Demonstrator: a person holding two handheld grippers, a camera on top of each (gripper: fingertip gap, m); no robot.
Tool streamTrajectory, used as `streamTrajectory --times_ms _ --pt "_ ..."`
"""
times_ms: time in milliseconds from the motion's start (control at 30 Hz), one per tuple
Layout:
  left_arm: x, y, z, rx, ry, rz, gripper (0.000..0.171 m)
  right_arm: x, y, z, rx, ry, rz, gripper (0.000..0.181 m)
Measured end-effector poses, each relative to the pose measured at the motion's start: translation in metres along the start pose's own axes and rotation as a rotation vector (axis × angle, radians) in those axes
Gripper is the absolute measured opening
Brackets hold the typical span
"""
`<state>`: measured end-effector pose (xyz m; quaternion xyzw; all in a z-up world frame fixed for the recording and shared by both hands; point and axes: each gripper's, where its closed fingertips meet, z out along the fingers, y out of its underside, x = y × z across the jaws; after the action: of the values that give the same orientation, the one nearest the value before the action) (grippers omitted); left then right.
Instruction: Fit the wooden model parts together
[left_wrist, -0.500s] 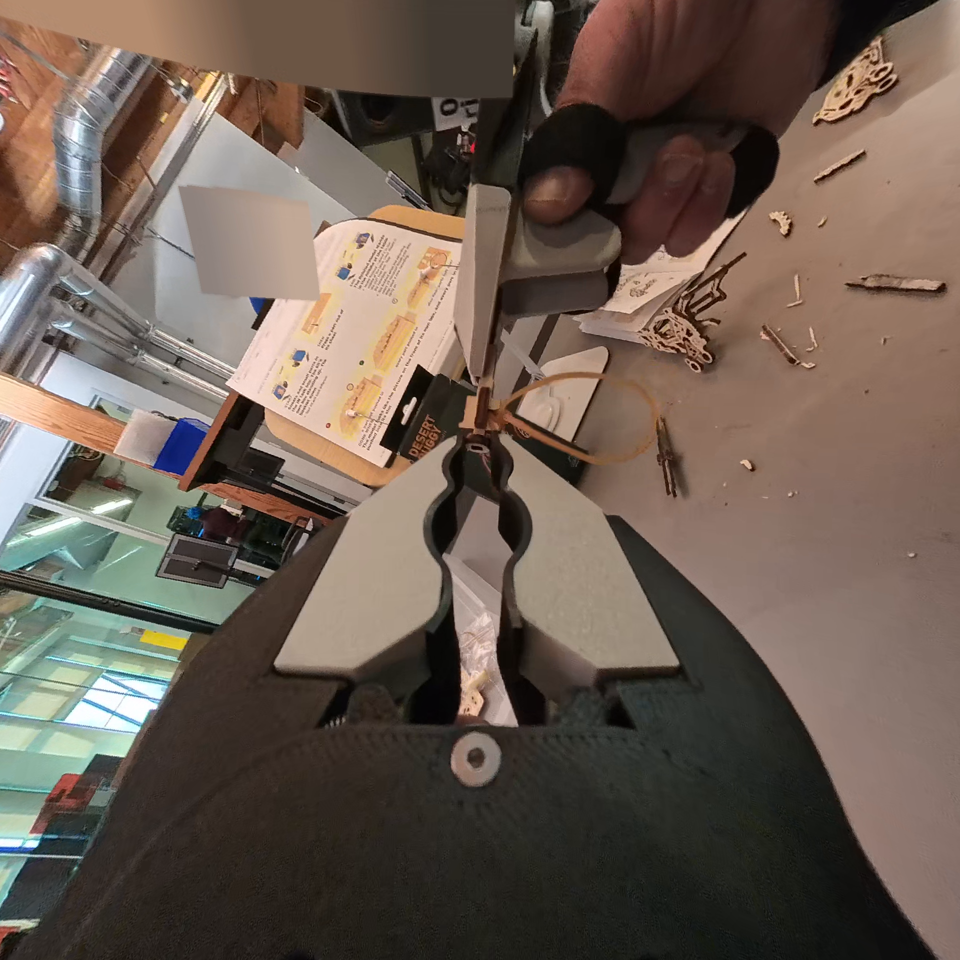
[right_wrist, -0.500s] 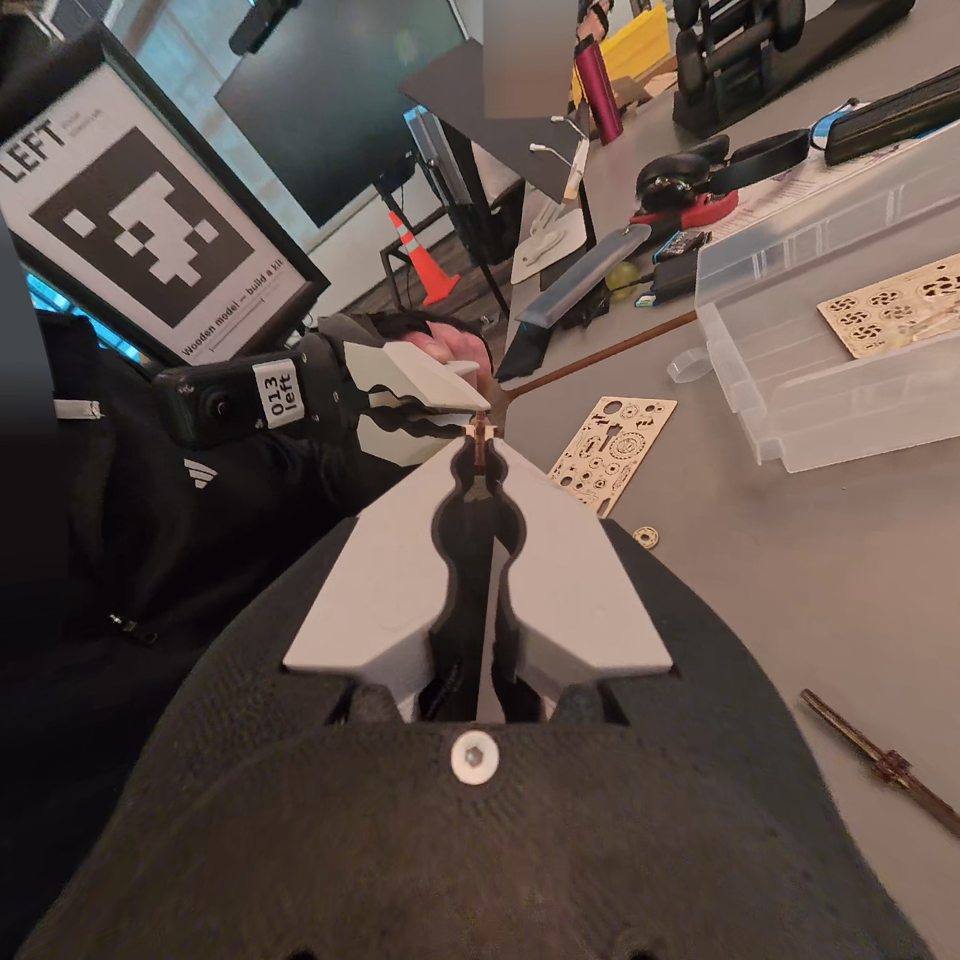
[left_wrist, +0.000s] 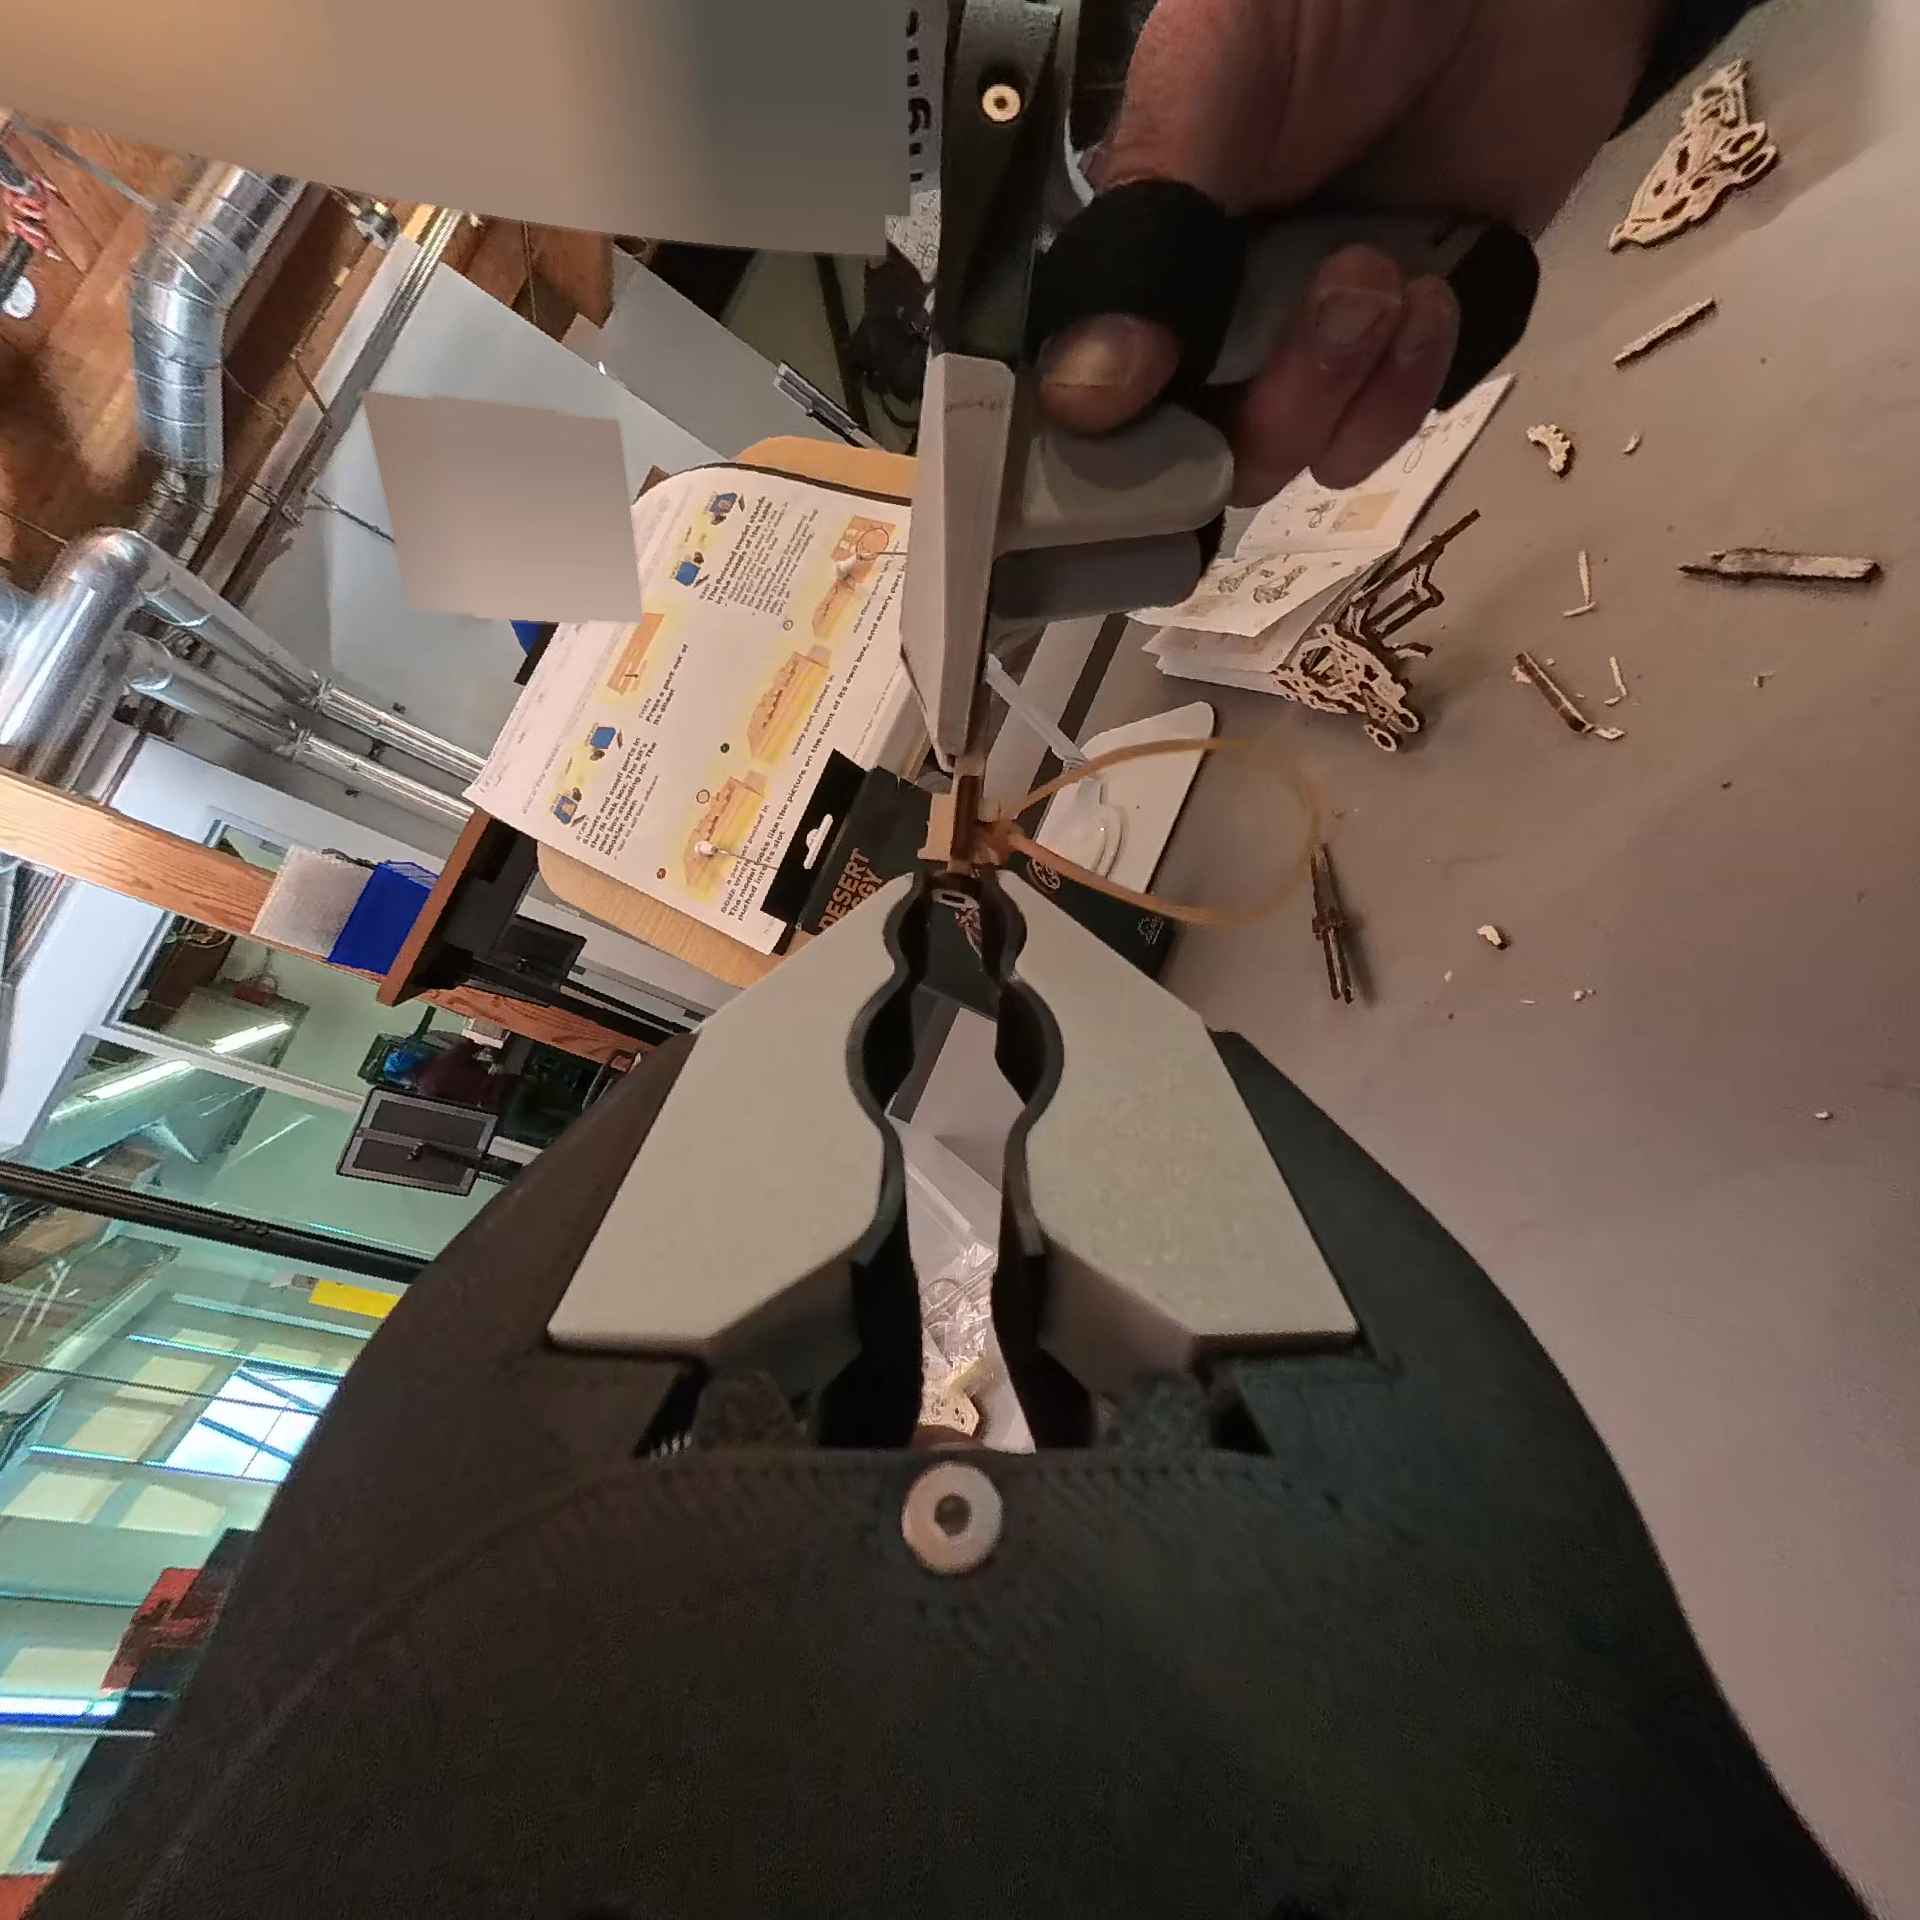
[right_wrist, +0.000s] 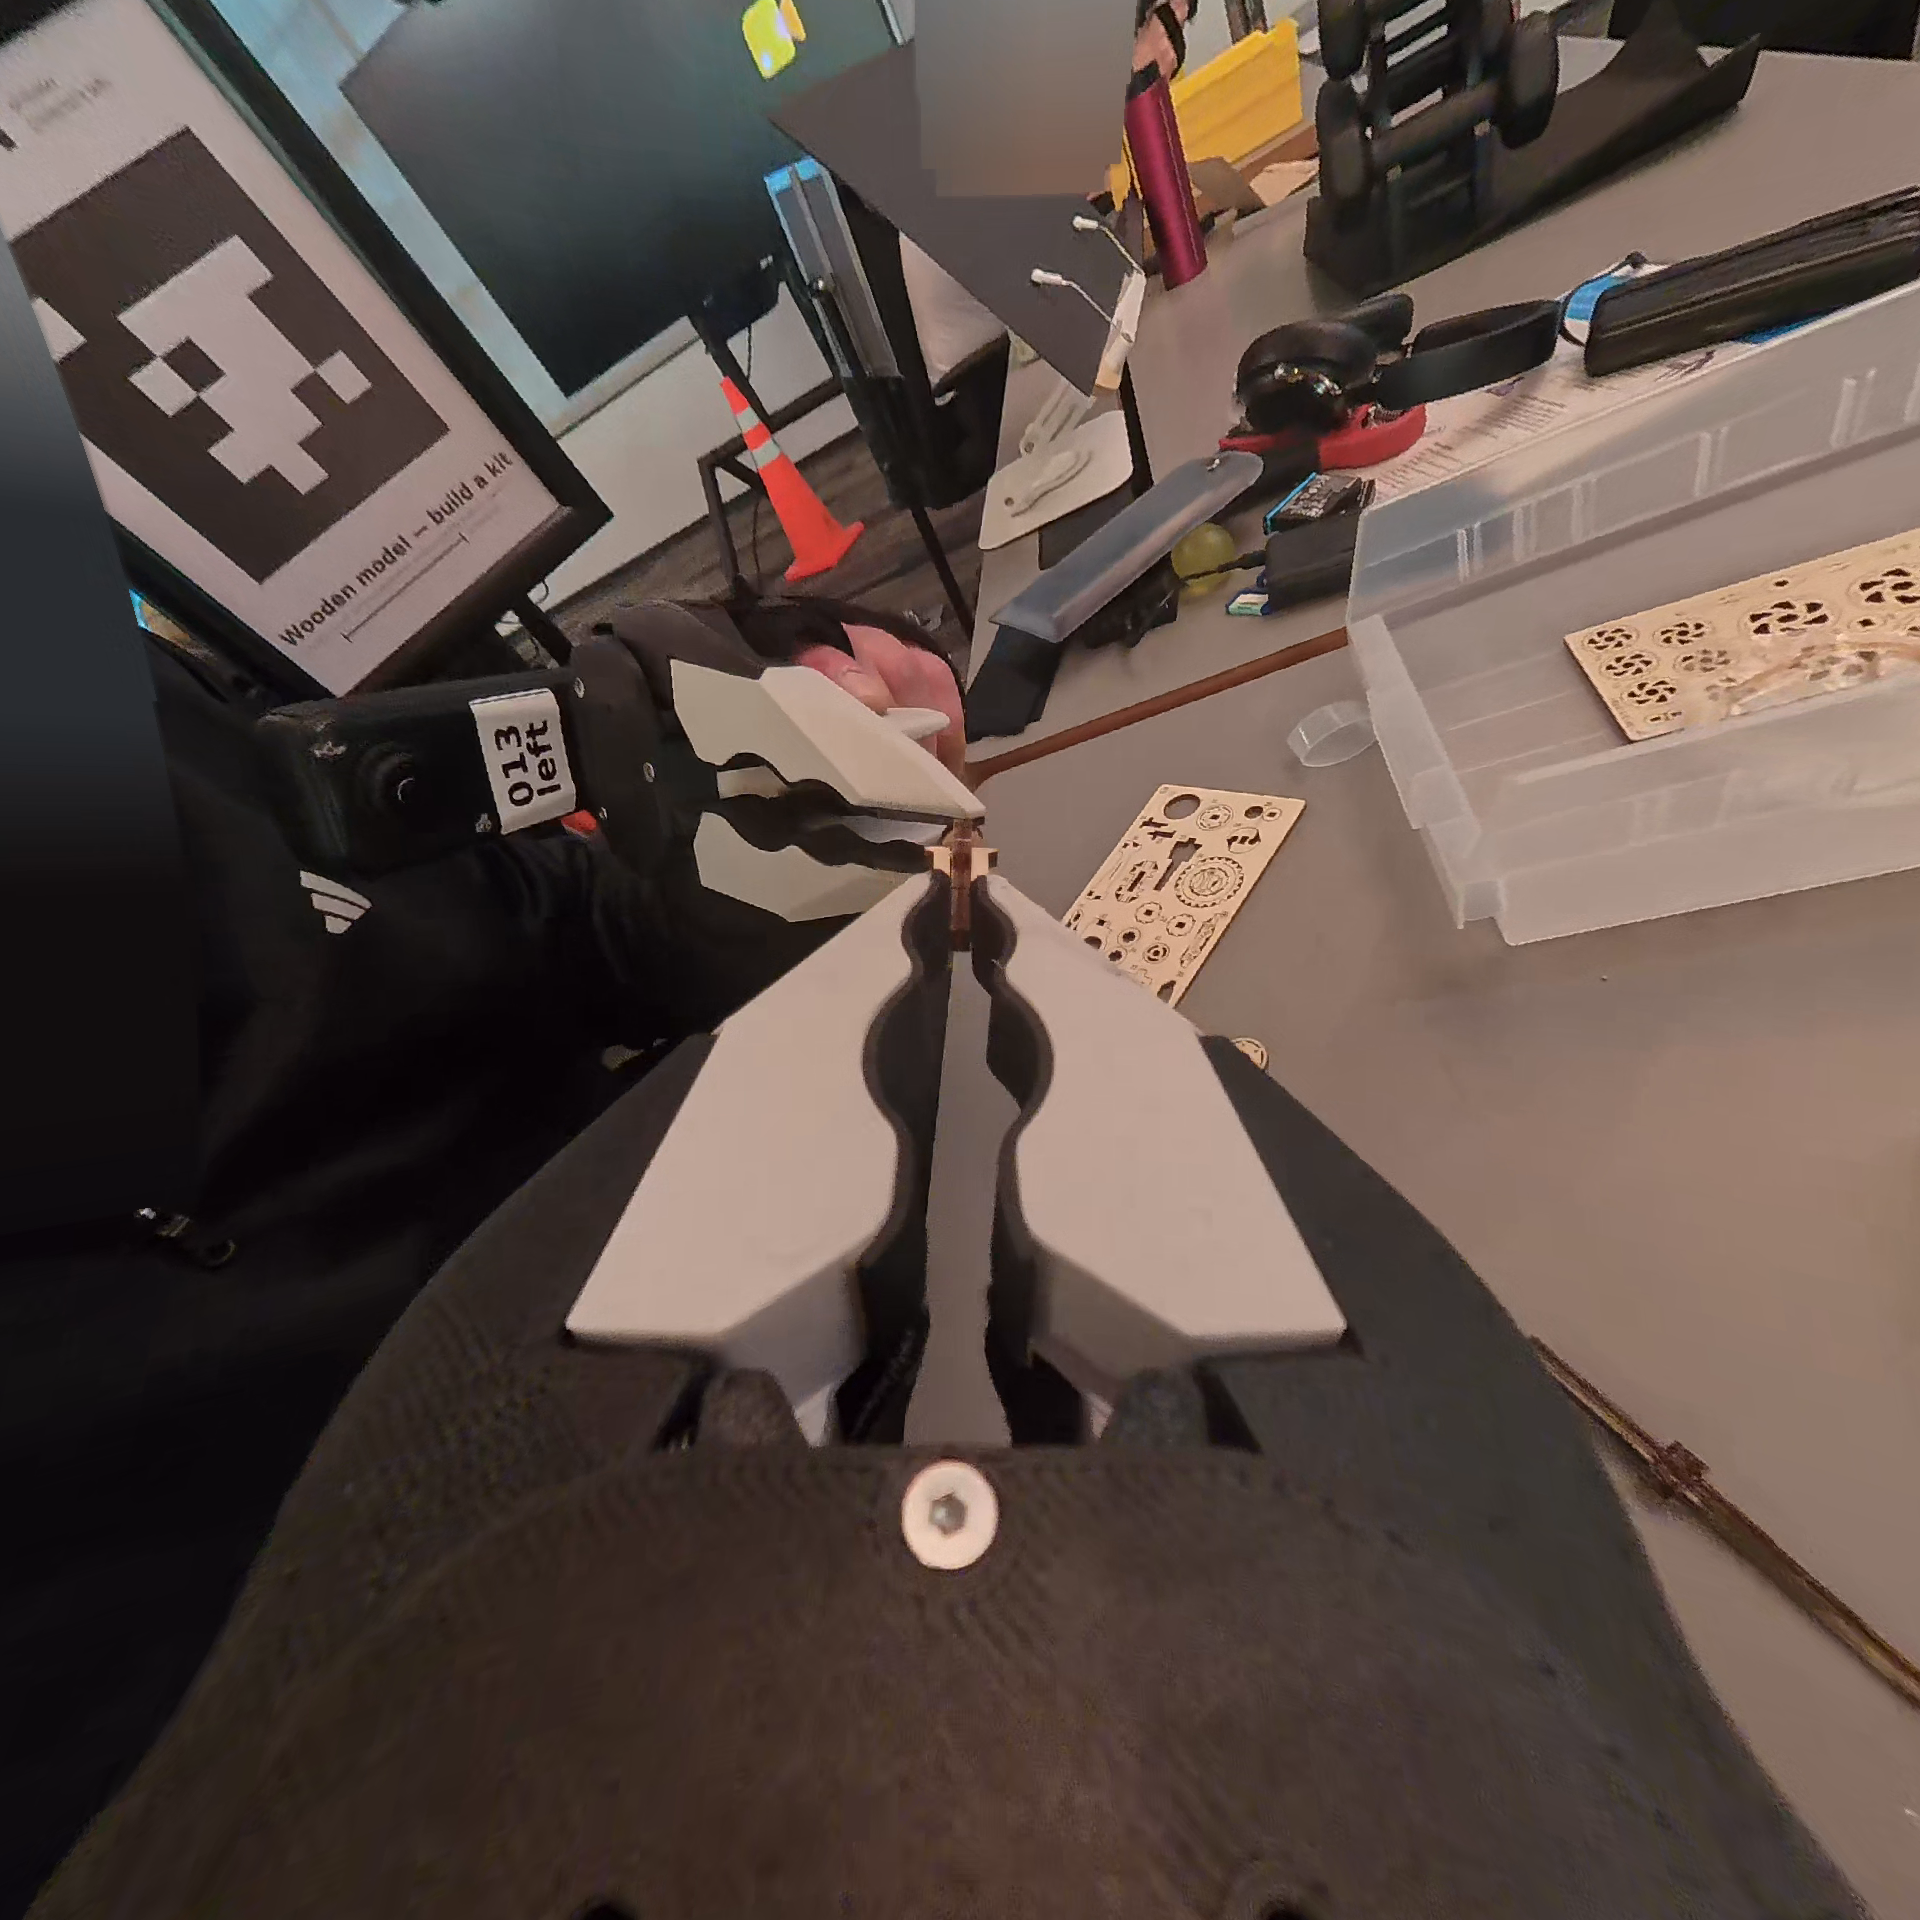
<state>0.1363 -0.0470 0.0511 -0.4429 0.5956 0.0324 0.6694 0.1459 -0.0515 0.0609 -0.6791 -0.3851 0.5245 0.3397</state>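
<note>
Both tools meet tip to tip above the desk (right_wrist: 1455, 1143): left tool (left_wrist: 961, 894) and right tool (right_wrist: 961, 909) each clamp a small wooden part (right_wrist: 961, 860) (cross-shaped joint). Mid-fit, seemingly; next calls for a straight, gentle press.

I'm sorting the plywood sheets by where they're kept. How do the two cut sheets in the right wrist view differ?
The near sheet lies bare on the grey table, close to the tool tips; the far sheet lies inside the clear plastic tray. The near sheet's cutouts are mixed shapes, the far sheet's repeated round wheel-like patterns. Both are pale, flat and laser-cut.
</note>
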Motion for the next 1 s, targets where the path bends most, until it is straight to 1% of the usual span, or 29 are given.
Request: streamTrajectory --times_ms 100,233,300,367,433,567,600,667,800,1000 --pt "0.003 0.003 0.001 -0.017 0.009 0.015 0.006 0.002 0.002 0.002 -0.017 0.015 -0.003 0.0" --pt "0.005 -0.001 0.001 0.013 0.016 -0.024 0.006 0.001 0.001 0.003 -0.01 0.014 0.007 0.0" --pt "0.002 0.001 0.001 0.022 -0.005 -0.064 0.007 0.002 -0.002 0.004 -0.005 0.023 -0.004 0.0" --pt "-0.001 0.002 0.0 0.029 -0.019 -0.098 0.006 0.003 -0.005 0.0 -0.005 0.038 -0.015 0.004" --pt "-0.002 0.002 -0.001 0.039 -0.019 -0.119 0.007 0.006 -0.004 -0.002 -0.013 0.047 -0.014 0.012" --pt "-0.001 0.0 0.0 0.043 -0.012 -0.112 0.006 0.003 -0.001 -0.001 -0.045 0.025 -0.001 0.019" --pt "0.0 -0.001 0.0 0.044 -0.008 -0.107 0.006 0.001 0.0 0.0 -0.048 0.013 -0.001 0.017" --pt "0.001 -0.003 0.0 0.045 -0.006 -0.095 0.006 -0.001 -0.001 0.001 -0.041 -0.001 -0.004 0.001" --pt "-0.001 -0.003 0.0 0.041 -0.01 -0.091 0.006 -0.001 -0.001 0.001 -0.02 0.009 0.001 0.0" --pt "-0.007 -0.008 -0.001 0.095 -0.026 -0.197 0.006 -0.005 -0.007 -0.002 0.113 0.012 0.009 0.001"
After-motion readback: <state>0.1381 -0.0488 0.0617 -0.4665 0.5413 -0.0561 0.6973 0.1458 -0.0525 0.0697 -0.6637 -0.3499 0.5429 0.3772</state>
